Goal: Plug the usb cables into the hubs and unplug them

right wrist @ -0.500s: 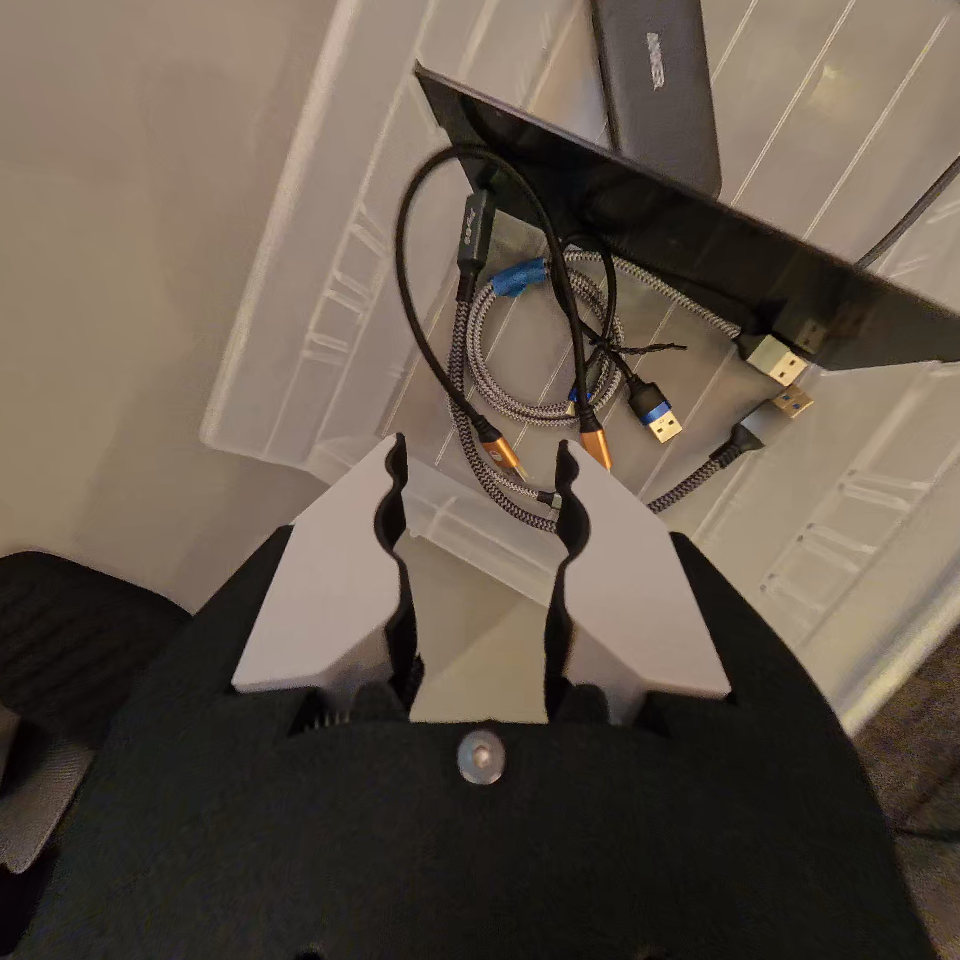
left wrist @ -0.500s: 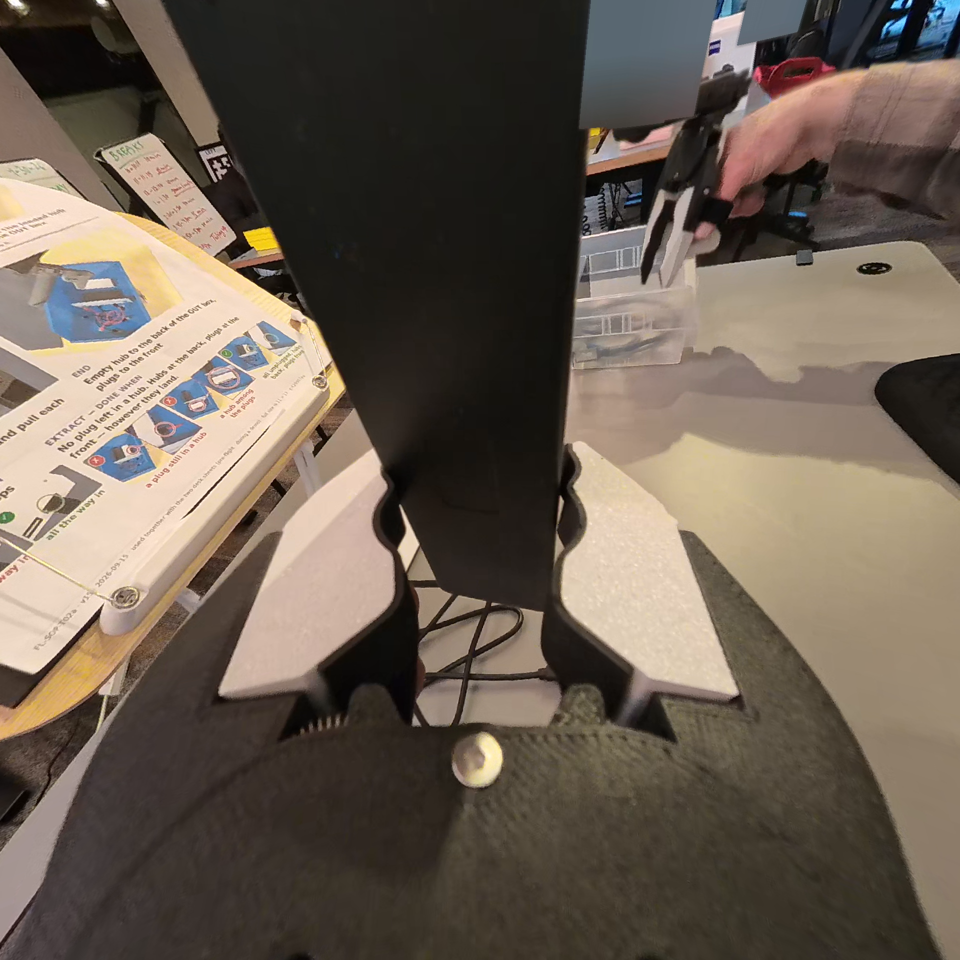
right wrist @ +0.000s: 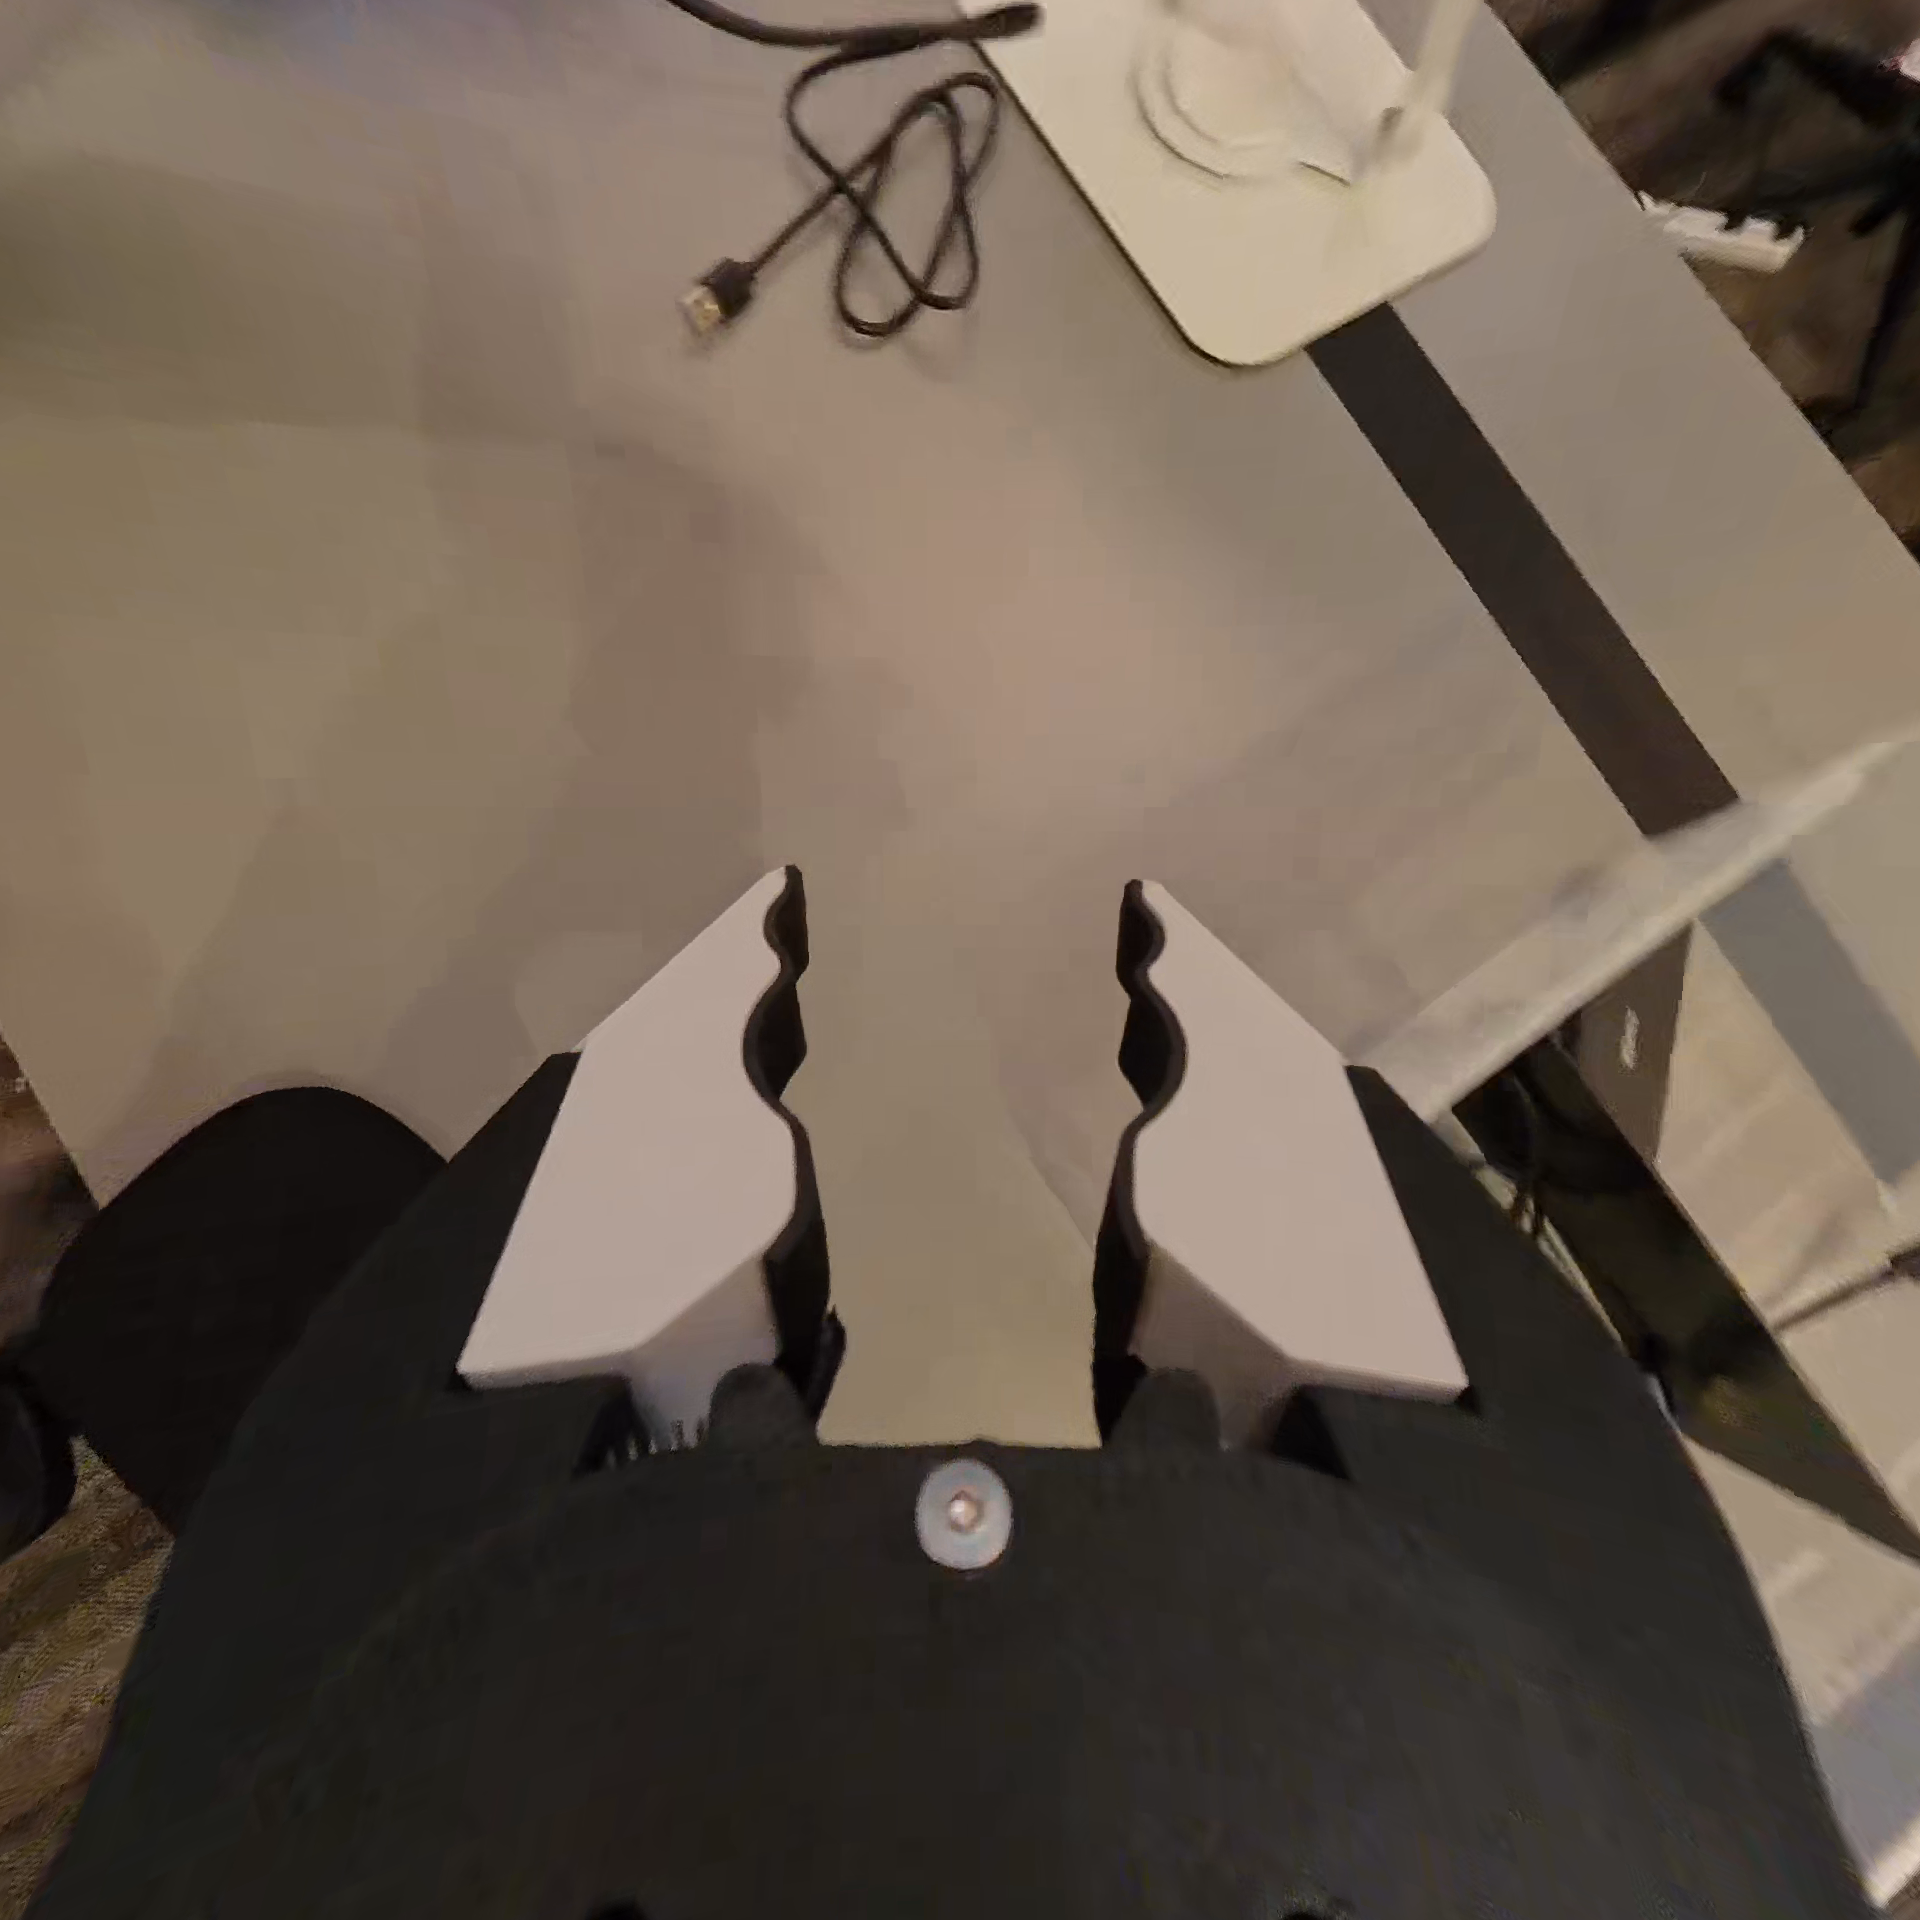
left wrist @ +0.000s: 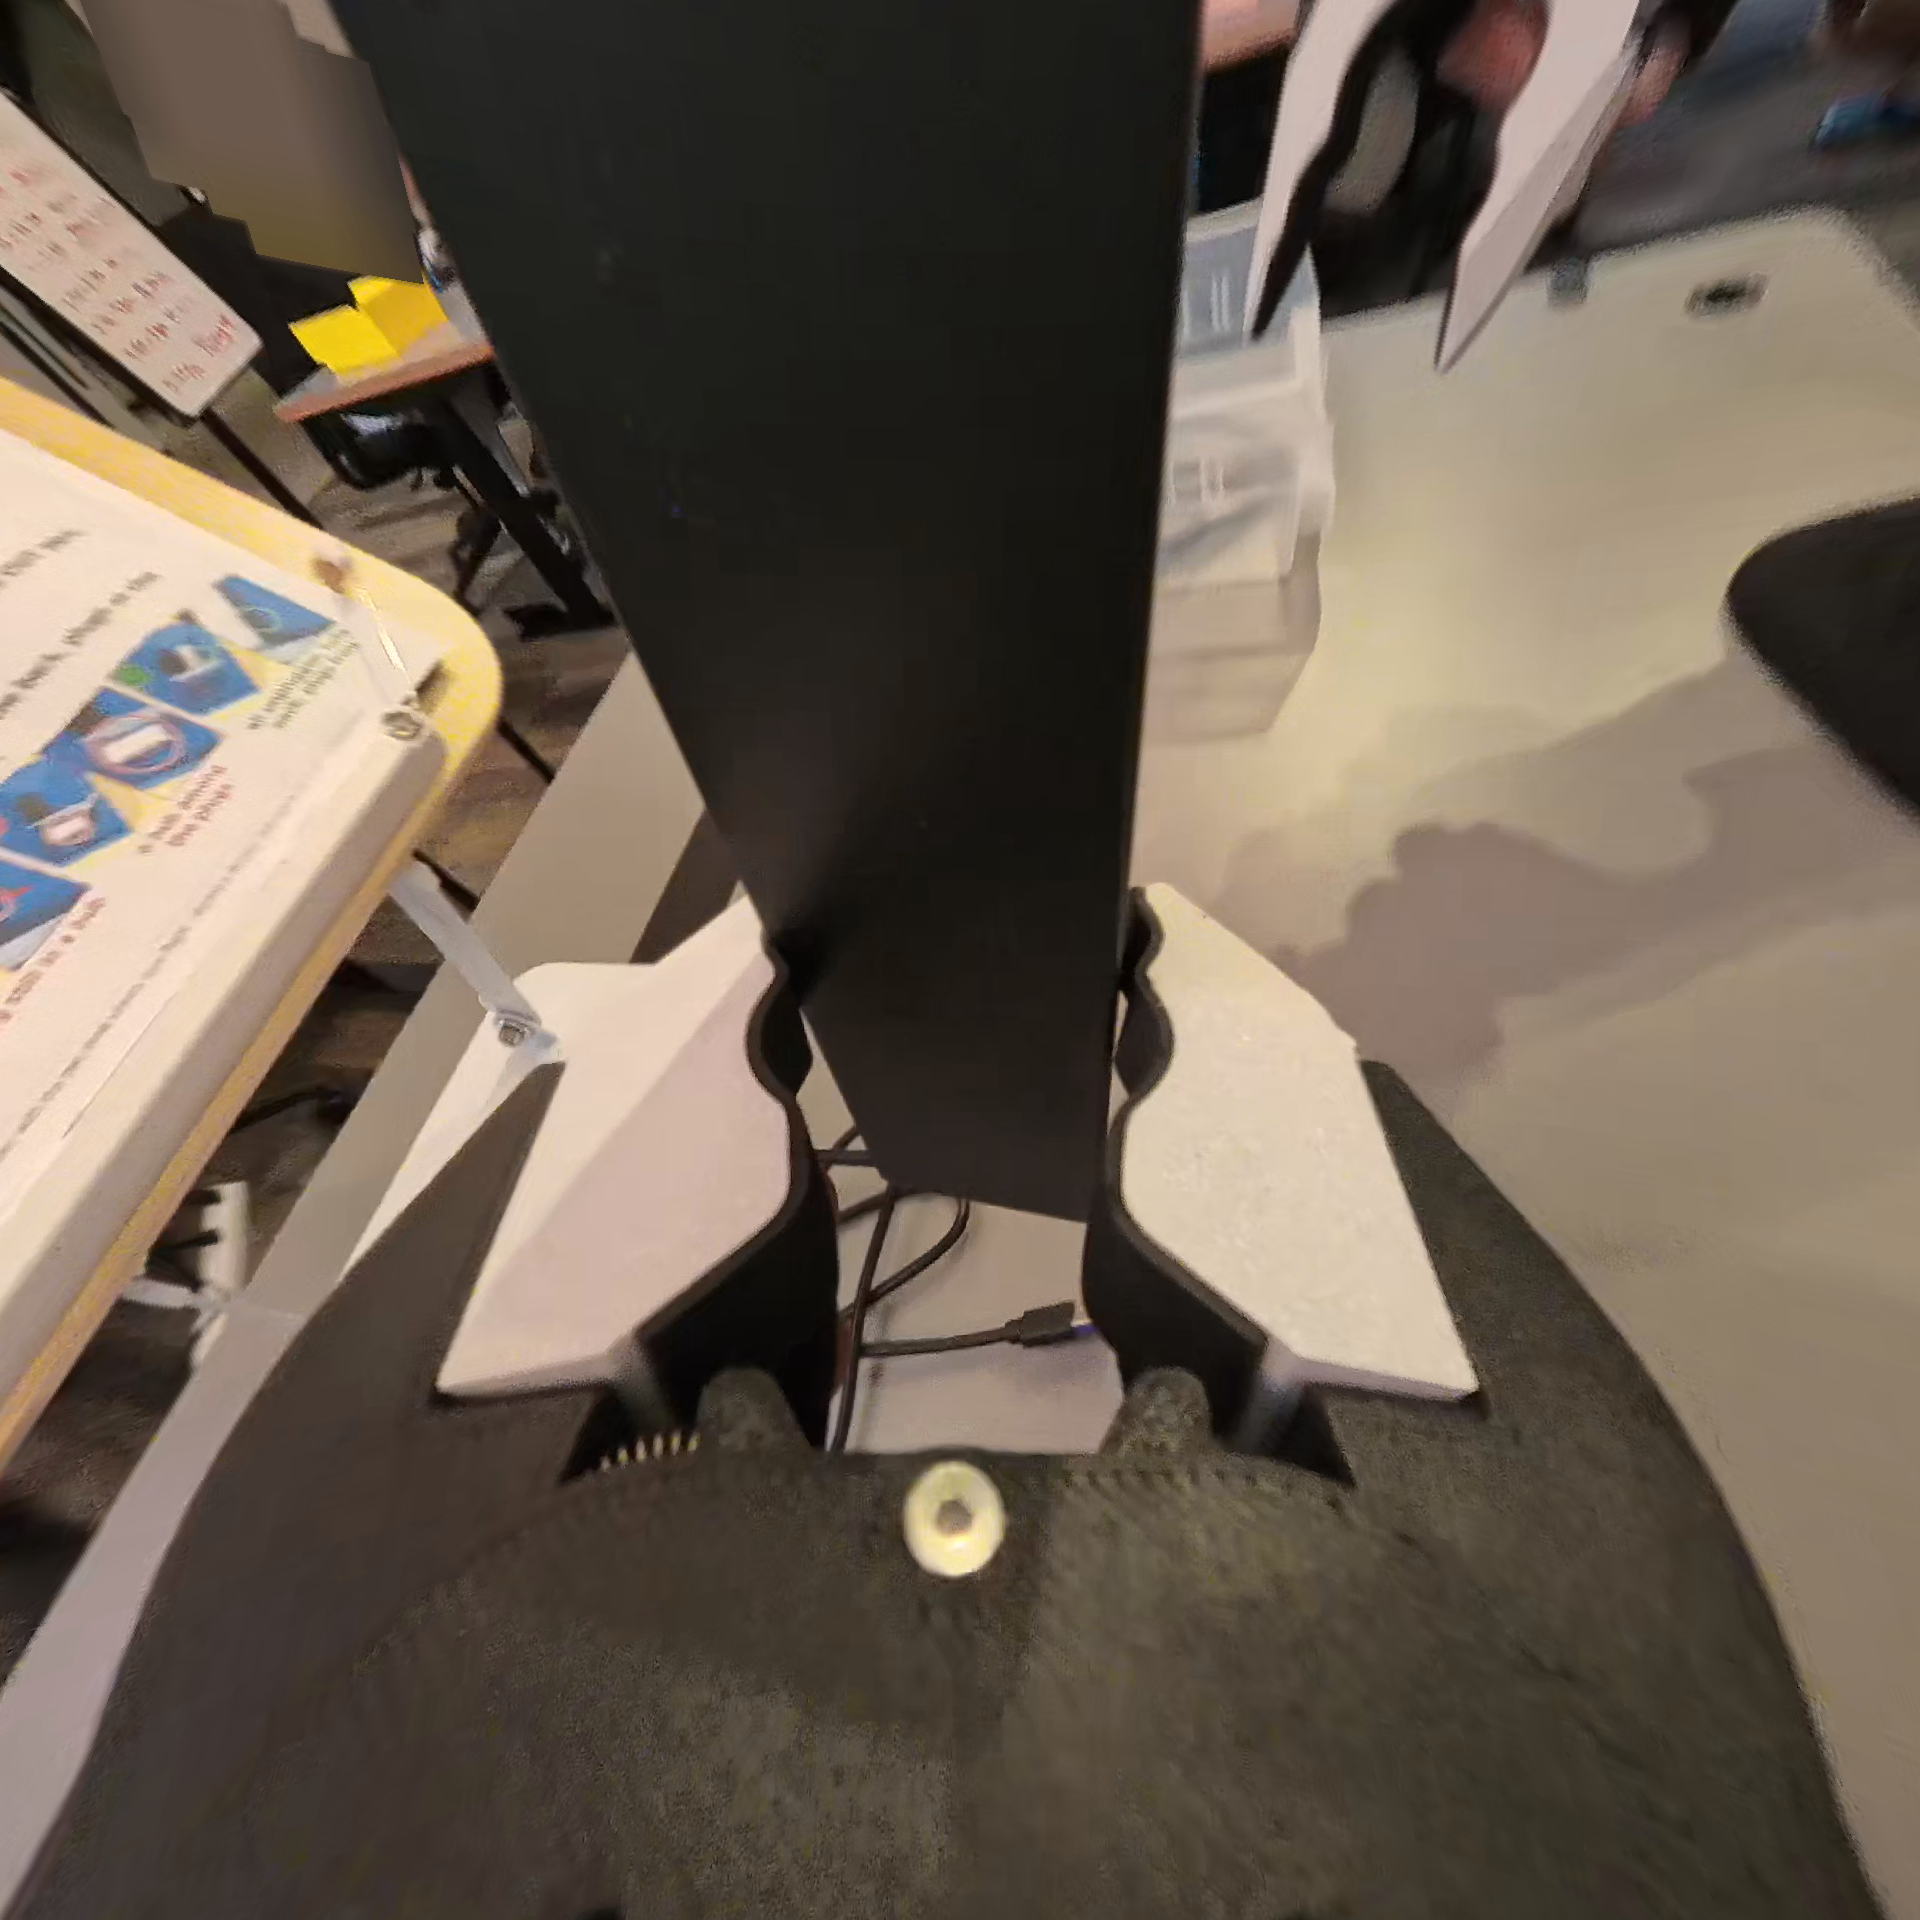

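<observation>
Left gripper, white-fingered on a black body, is clamped on a flat black rigid panel that stands upright between its fingers, above a thin black usb cable lying loose on the pale grey table. Right gripper hangs spread and empty over the bare table, well short of that cable. At its right, a clear plastic bin shows, blurred.

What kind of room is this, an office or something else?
Probably a lab or workshop rather than a plain office: an illustrated instruction board stands on a stand beside the grey table, a whiteboard leans behind, and a loose black USB cable lies on the table.
</observation>
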The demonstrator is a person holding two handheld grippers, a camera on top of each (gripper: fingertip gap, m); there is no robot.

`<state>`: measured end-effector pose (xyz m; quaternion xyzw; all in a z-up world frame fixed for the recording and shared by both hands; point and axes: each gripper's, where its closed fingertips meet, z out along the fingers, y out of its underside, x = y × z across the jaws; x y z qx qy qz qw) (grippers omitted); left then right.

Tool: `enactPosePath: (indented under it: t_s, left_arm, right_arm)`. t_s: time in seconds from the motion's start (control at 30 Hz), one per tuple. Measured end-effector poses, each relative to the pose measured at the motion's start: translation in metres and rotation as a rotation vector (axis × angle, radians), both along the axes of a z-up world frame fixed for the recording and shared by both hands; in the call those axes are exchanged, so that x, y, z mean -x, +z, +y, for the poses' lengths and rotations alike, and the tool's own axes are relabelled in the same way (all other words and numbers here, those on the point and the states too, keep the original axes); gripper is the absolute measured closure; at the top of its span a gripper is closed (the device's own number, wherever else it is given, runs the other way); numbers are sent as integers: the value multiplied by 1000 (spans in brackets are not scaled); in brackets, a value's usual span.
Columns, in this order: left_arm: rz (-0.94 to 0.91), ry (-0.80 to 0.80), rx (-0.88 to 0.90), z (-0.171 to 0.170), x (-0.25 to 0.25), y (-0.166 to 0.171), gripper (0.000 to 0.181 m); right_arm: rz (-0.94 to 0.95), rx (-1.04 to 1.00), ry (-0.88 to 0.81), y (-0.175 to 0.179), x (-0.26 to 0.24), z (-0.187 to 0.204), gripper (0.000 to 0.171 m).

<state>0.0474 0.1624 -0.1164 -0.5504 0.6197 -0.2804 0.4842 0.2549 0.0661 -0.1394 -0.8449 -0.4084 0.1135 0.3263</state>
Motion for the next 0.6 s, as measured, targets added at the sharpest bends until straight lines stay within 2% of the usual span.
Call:
enactPosePath:
  t_s: [0.17,0.27,0.4,0.5,0.6]
  left_arm:
    - [92,-31,-38,-15,-34,-33,123]
    - [46,-46,-39,-23,-52,-38,123]
    - [-182,-144,77,-48,-68,-16,123]
    - [-318,-205,139,-64,-72,3,123]
    - [-356,-245,164,-74,-77,10,123]
  right_arm:
    - [93,-34,123,-2,56,-6,111]
    - [190,-101,181,1,88,-4,110]
    - [311,-151,254,-9,124,5,99]
    - [338,-178,283,-27,146,20,81]
    - [380,-210,315,-33,167,30,73]
